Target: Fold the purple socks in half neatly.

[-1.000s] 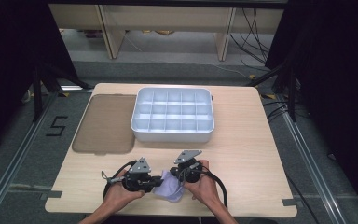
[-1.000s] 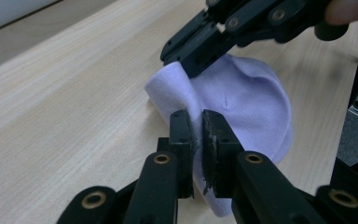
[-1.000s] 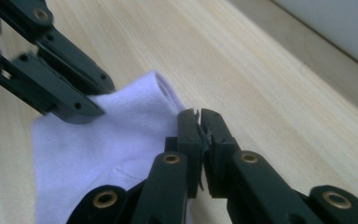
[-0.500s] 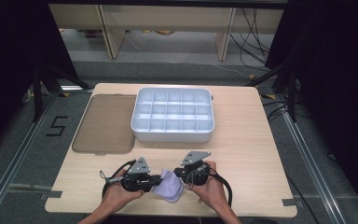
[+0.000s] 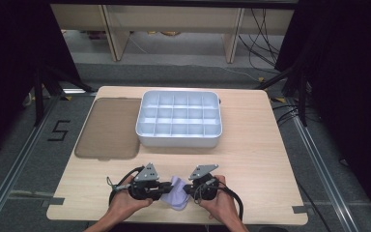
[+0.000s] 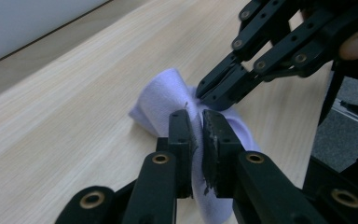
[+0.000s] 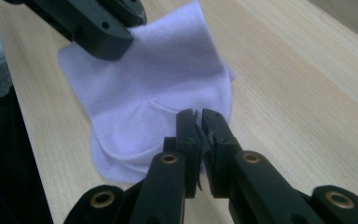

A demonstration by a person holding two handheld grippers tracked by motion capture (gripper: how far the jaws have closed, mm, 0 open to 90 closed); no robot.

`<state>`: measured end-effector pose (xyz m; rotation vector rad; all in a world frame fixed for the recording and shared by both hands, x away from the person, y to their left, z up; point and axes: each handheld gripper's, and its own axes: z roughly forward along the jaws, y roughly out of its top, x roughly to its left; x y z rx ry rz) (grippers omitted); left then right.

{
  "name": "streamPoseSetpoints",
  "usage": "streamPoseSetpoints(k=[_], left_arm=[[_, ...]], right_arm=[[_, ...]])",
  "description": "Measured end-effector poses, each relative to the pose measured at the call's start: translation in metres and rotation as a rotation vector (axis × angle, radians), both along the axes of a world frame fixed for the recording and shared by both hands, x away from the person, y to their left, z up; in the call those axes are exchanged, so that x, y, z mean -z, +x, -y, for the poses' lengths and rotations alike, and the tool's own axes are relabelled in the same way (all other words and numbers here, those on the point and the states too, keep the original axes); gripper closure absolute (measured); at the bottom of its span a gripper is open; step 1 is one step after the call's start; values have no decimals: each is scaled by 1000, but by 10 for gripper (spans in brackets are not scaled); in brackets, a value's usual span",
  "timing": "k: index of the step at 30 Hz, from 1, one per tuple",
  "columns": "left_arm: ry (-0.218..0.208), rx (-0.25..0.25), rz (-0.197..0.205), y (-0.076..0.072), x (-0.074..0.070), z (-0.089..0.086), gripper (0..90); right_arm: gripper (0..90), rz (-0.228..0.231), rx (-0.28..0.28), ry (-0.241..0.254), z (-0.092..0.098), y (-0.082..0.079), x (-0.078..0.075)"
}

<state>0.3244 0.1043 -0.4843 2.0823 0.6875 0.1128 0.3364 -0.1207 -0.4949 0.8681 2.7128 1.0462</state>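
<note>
A wooden table (image 5: 251, 150) carries a brown mat (image 5: 107, 128) at 10 o'clock and a white compartment tray (image 5: 178, 120) at 12. At 6 o'clock lies a lilac cloth (image 5: 176, 193), pinched from either side: left gripper (image 6: 196, 135) clenched on one edge, right gripper (image 7: 200, 130) clenched on the opposite edge.

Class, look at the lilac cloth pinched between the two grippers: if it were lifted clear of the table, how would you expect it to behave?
The lilac cloth would probably droop: it already folds and bunches between the left gripper and right gripper. It looks thin, so likely light. Its soft knit surface suggests the closed jaws would hold it without slipping.
</note>
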Motion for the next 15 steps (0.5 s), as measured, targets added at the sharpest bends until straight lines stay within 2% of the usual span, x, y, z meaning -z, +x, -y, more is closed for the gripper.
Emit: streamPoseSetpoints(k=[1,2,3,4,6,7,8,13,14,15], left_arm=[[0,0,0,0,0,0,814],[-25,4,-17,0,0,3,812],[-22,6,-27,-1,0,5,812],[-15,21,-19,-2,0,8,812],[-20,27,-28,-3,2,14,812],[-1,46,-18,-2,2,15,813],[-2,49,-24,-2,3,16,813],[-4,58,-29,-1,5,21,813],[-12,42,-46,-1,6,24,812],[-12,42,-46,-1,6,24,812]], right_arm=[[861,0,0,0,0,0,0],[860,-8,15,13,1,1,1],[860,-8,15,13,1,1,1],[860,-8,22,-1,2,1,1],[860,-33,33,34,2,1,1],[860,-38,29,26,4,2,1],[860,-51,31,44,5,3,1],[841,-77,67,73,14,5,1],[840,-78,83,75,18,6,1],[840,-78,83,75,18,6,1]])
